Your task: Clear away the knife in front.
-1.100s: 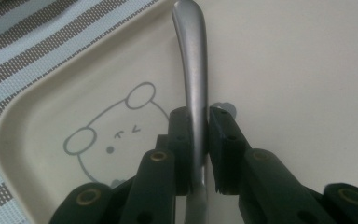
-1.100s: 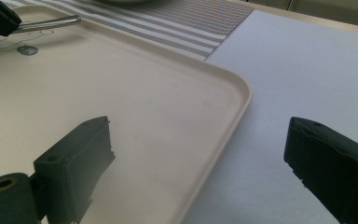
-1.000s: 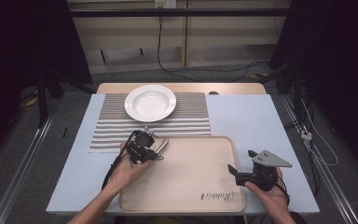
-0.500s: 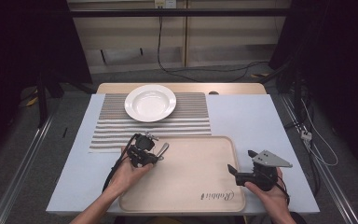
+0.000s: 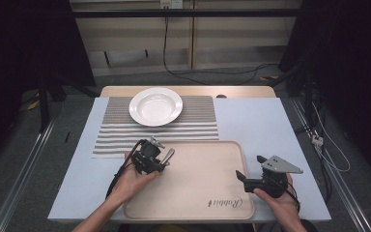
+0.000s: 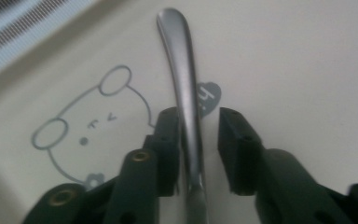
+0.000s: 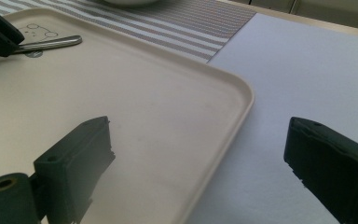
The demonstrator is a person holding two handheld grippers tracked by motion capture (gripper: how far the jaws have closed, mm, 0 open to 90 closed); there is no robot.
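Left gripper view shows the left gripper (image 6: 199, 154) with its jaws just opened a little: the metal utensil handle (image 6: 182, 79) lies between them on the beige tray (image 6: 307, 70), against one pad and clear of the other. From the high view, the right gripper (image 5: 245, 178) hovers wide open over the tray's right edge, holding nothing.

floor (image 5: 24, 145): grey | back wall (image 5: 232, 38): pale panels | sides: dark
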